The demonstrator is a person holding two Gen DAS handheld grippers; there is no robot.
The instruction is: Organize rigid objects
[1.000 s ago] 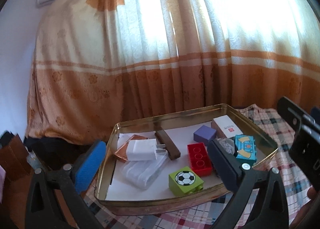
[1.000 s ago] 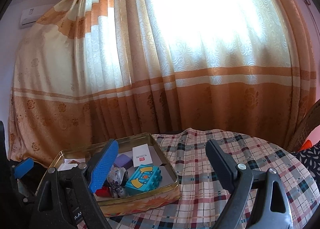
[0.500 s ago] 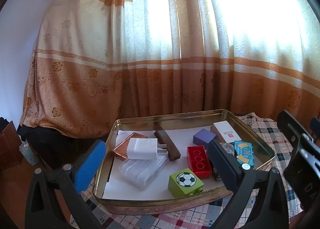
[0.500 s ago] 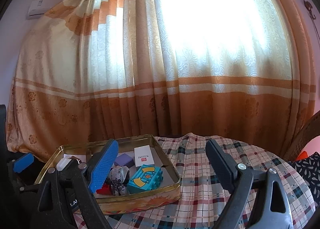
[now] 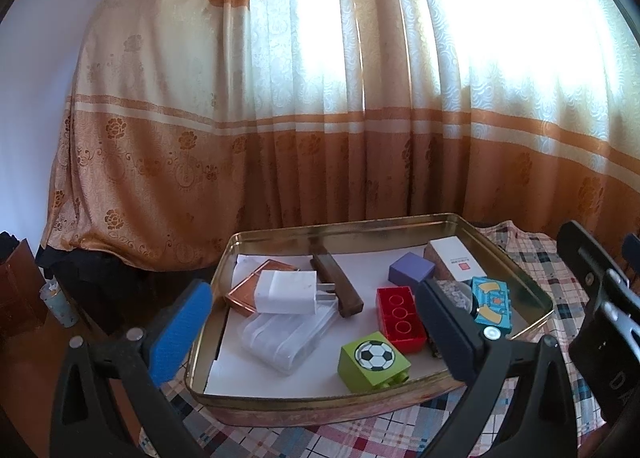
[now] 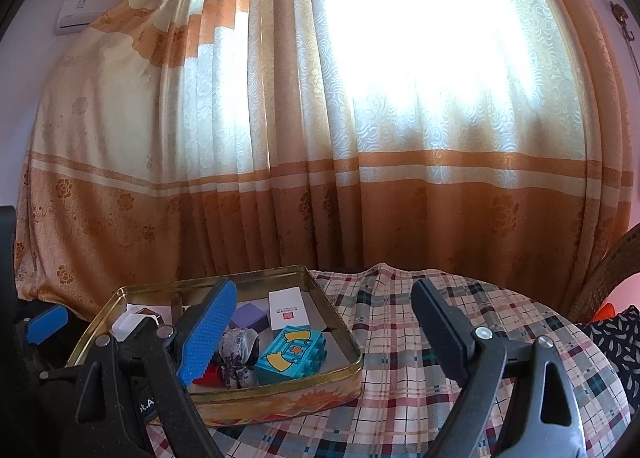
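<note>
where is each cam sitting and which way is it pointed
Left wrist: rides on the left tongs, held above the near edge of the gold tin tray, looking across it toward the orange curtain; both open fingers show, and the right tongs' black frame sits at the right edge.
Right wrist: rides on the right tongs, to the right of the tray, facing the curtain over the plaid tablecloth; both open fingers show.
Shared: tray, curtain, teal toy block, white box.
</note>
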